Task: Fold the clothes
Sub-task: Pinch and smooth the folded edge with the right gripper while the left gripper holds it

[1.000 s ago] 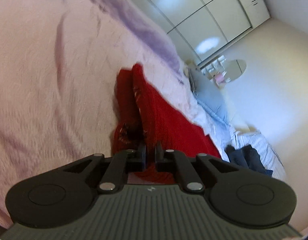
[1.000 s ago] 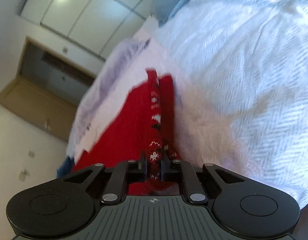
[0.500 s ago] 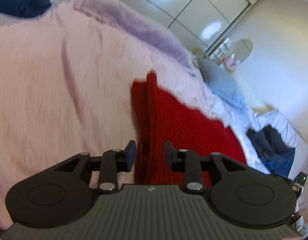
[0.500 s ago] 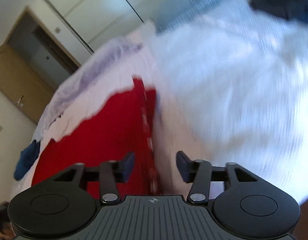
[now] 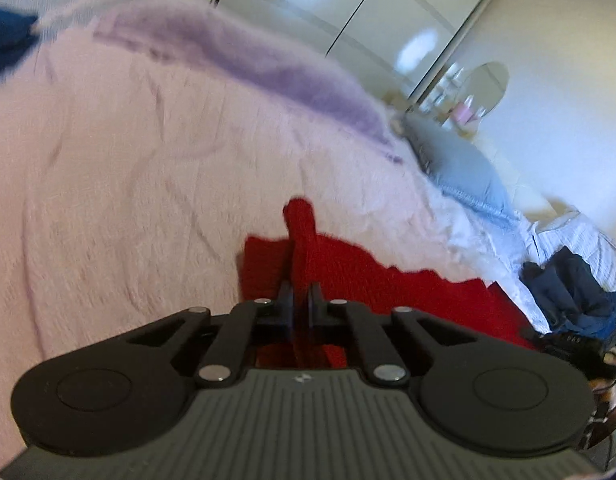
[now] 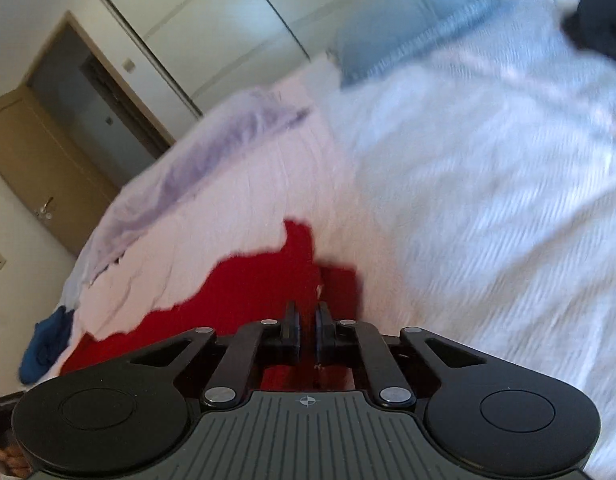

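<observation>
Two claws are clamped on one red garment (image 5: 388, 280) lying on the pink blanket (image 5: 128, 180): left claw (image 5: 301, 294) nearly closed on a raised edge, right claw (image 6: 307, 320) likewise. Equal tension is advised; edges should be kept aligned.

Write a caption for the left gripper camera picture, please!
Left gripper pinches a fold of the red garment on the pink blanket.

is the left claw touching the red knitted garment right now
Touching. The left wrist view shows the left claw with jaws nearly closed on a raised fold of the red knitted garment.
</observation>
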The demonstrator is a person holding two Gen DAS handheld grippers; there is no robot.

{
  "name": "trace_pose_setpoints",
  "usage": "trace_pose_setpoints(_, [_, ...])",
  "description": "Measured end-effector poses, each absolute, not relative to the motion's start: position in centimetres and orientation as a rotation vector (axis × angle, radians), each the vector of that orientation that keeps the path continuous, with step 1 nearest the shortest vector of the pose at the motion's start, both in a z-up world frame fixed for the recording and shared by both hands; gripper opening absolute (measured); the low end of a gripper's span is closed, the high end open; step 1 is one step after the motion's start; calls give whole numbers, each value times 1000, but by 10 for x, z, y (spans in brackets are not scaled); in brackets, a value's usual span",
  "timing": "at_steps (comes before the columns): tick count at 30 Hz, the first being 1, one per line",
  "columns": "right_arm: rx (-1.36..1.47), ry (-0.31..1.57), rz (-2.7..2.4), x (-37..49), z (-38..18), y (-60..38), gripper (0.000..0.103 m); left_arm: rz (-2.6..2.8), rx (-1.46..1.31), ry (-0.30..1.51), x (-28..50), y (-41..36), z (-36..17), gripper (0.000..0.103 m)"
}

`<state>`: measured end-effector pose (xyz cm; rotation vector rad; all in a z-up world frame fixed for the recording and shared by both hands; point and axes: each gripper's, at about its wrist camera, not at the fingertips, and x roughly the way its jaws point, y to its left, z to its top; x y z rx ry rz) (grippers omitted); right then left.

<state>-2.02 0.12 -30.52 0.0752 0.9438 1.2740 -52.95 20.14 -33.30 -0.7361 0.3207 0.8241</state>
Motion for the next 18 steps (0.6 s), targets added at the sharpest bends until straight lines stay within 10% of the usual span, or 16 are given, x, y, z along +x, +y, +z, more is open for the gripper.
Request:
trace_pose_setpoints(9, [15,988,1246,-17,-314,9,7,824,-757,375,-532,213,-340,22])
trace_pose_setpoints(13, [50,920,1263,-10,-292,11,62,819,-820,302,-537,236,-328,39])
trace_pose_setpoints(18, [-1,899,1273,-6,-297,36,62,800,-802,385,-501,266,-337,33])
